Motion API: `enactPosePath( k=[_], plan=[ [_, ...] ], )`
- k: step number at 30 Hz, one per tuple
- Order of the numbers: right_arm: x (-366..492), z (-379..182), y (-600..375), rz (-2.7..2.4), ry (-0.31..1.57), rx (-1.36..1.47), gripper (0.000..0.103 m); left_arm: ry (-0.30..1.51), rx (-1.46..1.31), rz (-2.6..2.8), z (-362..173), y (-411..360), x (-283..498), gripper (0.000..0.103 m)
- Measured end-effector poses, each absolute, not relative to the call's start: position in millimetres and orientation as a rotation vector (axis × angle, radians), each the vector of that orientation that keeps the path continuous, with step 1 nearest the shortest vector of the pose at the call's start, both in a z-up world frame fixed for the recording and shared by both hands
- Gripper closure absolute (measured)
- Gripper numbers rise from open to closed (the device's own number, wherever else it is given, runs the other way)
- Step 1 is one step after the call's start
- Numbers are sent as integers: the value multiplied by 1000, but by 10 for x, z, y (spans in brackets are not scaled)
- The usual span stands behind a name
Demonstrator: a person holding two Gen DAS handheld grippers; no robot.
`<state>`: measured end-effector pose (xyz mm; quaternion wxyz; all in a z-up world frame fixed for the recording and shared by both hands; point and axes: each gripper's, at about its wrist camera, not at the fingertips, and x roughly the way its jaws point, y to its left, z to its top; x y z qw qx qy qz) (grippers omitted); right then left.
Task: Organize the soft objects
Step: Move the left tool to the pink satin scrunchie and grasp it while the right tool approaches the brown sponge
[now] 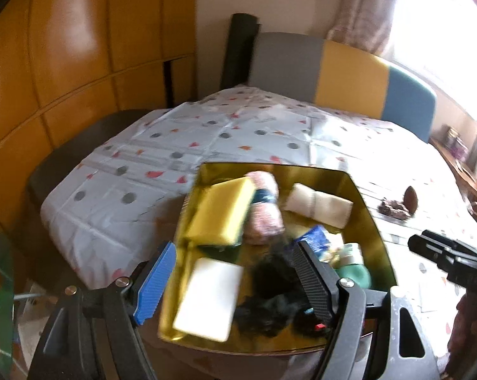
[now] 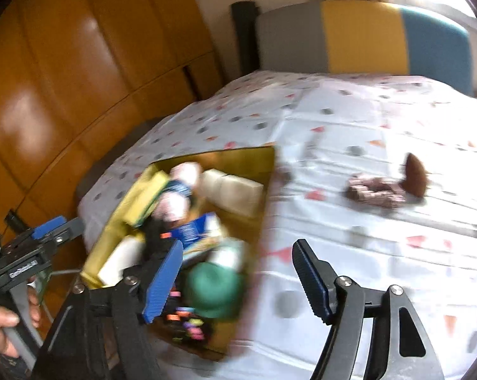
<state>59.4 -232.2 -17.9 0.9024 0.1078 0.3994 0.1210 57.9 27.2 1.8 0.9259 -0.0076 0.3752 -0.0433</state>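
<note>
Wooden cabinet panels fill the upper left of both wrist views, beside a table under a dotted cloth. At centre sits a gold tray already holding, left to right, a white sponge, a yellow sponge, a pink-and-white roll, a dark fuzzy item, a cream roll and a green object. The left gripper hangs released above the tray, nothing between its jaws; the right gripper is likewise spread and empty. At right, a brown piece lies alone on the cloth, probably next: approach slowly, straddle it, squeeze gently.
</note>
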Motion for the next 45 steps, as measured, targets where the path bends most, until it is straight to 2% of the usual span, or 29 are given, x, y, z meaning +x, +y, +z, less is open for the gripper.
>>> enactPosePath(
  k=[6, 10, 17, 19, 24, 28, 29, 32, 34, 36, 40, 41, 42, 43, 44, 45],
  plan=[
    [564, -143, -3053, 104, 810, 254, 28, 776, 36, -178, 67, -156, 673, 26],
    [539, -166, -3548, -9, 801, 259, 21, 776, 48, -234, 92, -444, 748, 26],
    [392, -441, -4320, -218, 774, 371, 20, 823, 115, -381, 116, -1173, 1025, 27],
    [350, -596, -4493, -292, 820, 434, 20, 853, 136, -443, 87, -1427, 1122, 30],
    [302, -586, -4748, -332, 806, 543, 20, 906, 225, -533, -115, -2122, 1334, 31],
    [269, -562, -4793, -319, 790, 594, 20, 1019, 217, -551, -434, -2564, 1553, 30],
    [277, -559, -4780, -318, 794, 593, 20, 1034, 210, -541, -496, -2630, 1601, 30],
    [301, -574, -4733, -299, 805, 598, 20, 1061, 173, -504, -682, -2828, 1785, 18],
    [308, -581, -4728, -276, 807, 614, 20, 1059, 148, -502, -740, -2913, 1872, 17],
    [318, -585, -4734, -267, 806, 631, 19, 1049, 149, -487, -794, -3011, 1964, 0],
    [315, -577, -4751, -249, 800, 664, 19, 1092, 160, -457, -957, -3142, 2124, 0],
    [314, -575, -4751, -248, 800, 668, 19, 1100, 167, -447, -1007, -3169, 2152, 5],
    [315, -578, -4751, -245, 802, 673, 19, 1109, 176, -434, -1059, -3187, 2177, 21],
    [316, -581, -4751, -243, 804, 678, 19, 1123, 187, -419, -1105, -3192, 2193, 31],
    [316, -581, -4754, -243, 803, 680, 19, 1136, 177, -416, -1140, -3174, 2209, 37],
    [313, -576, -4747, -244, 801, 677, 19, 1125, 167, -421, -1128, -3162, 2209, 50]
  ],
)
